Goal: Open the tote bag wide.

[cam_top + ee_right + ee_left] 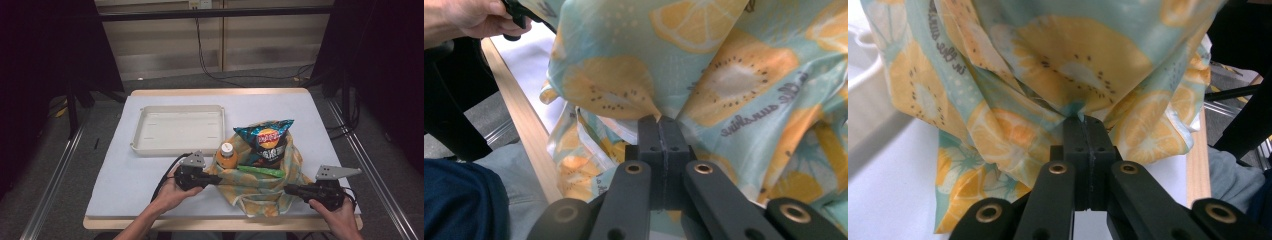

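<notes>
A fruit-print cloth bag (260,186) in teal and orange sits at the table's front, holding a blue chip packet (265,140), an orange-capped juice bottle (227,155) and a green stick-shaped pack (261,171). My left gripper (218,179) is shut on the bag's left edge; up close its jaws pinch the cloth (1058,65) at the left gripper (1083,120). My right gripper (289,189) is shut on the bag's right edge, jaws pressed together on the fabric (724,65) at the right gripper (658,120). The bag's mouth is held open between them.
An empty white tray (145,131) lies behind the left gripper, on the white table mat (125,175). The table's wooden front edge (210,224) runs close below both hands. Black frame posts stand at left and right beyond the table.
</notes>
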A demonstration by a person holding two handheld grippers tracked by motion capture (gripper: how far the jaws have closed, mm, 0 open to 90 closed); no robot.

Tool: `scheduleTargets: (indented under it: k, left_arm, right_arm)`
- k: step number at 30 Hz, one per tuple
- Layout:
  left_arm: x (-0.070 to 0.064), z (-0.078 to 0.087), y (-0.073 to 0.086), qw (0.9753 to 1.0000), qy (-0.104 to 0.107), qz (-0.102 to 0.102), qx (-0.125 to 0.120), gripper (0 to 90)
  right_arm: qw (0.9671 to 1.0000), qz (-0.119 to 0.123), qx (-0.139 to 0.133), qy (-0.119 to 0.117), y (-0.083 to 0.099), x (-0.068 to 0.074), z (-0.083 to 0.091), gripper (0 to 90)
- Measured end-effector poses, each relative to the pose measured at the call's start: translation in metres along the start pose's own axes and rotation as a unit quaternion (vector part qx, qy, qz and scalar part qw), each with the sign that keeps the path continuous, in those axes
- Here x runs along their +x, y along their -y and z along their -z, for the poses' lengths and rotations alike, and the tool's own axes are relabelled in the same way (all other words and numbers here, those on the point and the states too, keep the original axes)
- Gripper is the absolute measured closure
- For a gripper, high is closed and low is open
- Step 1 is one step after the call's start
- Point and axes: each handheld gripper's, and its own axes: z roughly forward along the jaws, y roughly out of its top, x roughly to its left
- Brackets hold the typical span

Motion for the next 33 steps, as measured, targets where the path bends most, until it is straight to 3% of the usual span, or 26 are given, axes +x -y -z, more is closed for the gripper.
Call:
scheduleTargets:
  k: [10,17,20,26,33]
  left_arm:
    - [0.003,-0.01,0.009,0.9996,-0.007,0.004,0.027,90.0]
    - [0.006,-0.016,0.015,0.9997,0.001,0.011,0.021,90.0]
    - [0.005,-0.014,0.014,0.9998,0.001,0.012,0.018,89.9]
    - [0.0,-0.004,0.011,0.9999,0.001,0.008,0.007,78.4]
    - [-0.002,0.014,0.005,0.9991,0.001,0.019,-0.038,65.9]
  right_arm:
    - [0.9994,0.001,0.035,0.007,0.005,-0.004,-0.01,90.0]
    - [0.9984,0.005,0.055,0.009,0.008,-0.006,-0.016,90.0]
    - [0.9989,0.009,0.047,0.004,0.007,-0.005,-0.014,90.0]
    - [0.9996,0.019,0.019,-0.001,0.004,-0.001,-0.005,75.9]
    - [0.999,0.023,-0.037,-0.006,-0.002,0.008,0.01,62.7]
